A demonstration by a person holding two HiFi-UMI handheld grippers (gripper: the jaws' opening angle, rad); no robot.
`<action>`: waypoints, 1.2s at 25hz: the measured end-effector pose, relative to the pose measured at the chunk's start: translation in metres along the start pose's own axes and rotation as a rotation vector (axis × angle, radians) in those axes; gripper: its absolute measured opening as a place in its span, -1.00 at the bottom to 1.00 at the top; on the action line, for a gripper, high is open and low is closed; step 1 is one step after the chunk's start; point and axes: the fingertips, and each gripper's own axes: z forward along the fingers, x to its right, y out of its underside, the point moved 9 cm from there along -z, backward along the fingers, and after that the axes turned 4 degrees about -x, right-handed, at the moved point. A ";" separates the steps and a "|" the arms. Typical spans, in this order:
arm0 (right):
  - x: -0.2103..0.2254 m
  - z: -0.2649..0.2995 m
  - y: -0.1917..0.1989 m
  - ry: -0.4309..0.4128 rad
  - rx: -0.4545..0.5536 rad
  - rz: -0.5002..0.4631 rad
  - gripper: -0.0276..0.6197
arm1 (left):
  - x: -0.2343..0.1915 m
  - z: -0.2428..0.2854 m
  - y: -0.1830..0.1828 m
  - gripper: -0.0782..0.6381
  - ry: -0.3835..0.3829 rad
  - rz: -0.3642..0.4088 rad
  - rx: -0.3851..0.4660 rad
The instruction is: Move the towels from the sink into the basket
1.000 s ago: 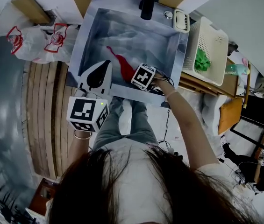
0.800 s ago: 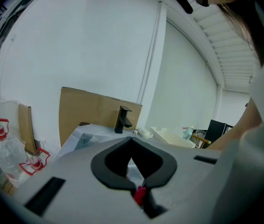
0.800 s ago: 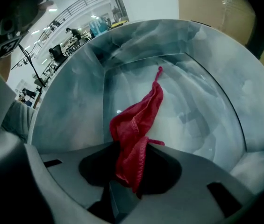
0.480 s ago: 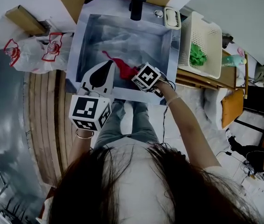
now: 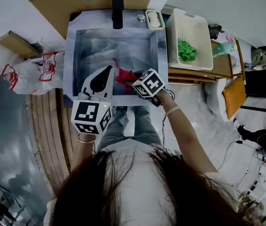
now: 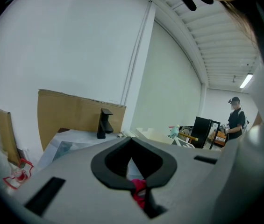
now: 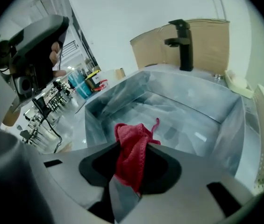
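Head view: the right gripper [image 5: 133,78] is holding a red towel [image 5: 122,74] over the near side of the sink [image 5: 69,51], and the basket [image 5: 189,20] is standing just beside the sink's right rim.

Left gripper view: the left gripper [image 6: 132,140] is hanging with its jaws together, pinching nothing.

Right gripper view: the jaws, having just been closing, are clamping the towel. The carry will likely go best with a firm squeeze, clearing the rim before swinging across.

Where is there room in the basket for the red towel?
The far half of the basket is bare, from the green towel to the far wall. The near end is crowded by that towel. The sink floor is bare too, beyond the red towel that the right gripper holds.
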 end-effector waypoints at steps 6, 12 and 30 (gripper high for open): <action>-0.002 -0.034 0.002 0.015 0.134 0.087 -0.48 | 0.014 0.012 -0.008 -0.77 0.053 0.039 -0.001; -0.009 -0.066 0.006 0.040 0.302 0.157 -0.48 | 0.029 0.027 -0.017 -0.77 0.096 0.089 -0.003; 0.022 -0.155 0.043 0.031 0.664 0.320 -0.48 | 0.106 0.082 -0.054 -0.77 0.241 0.167 0.018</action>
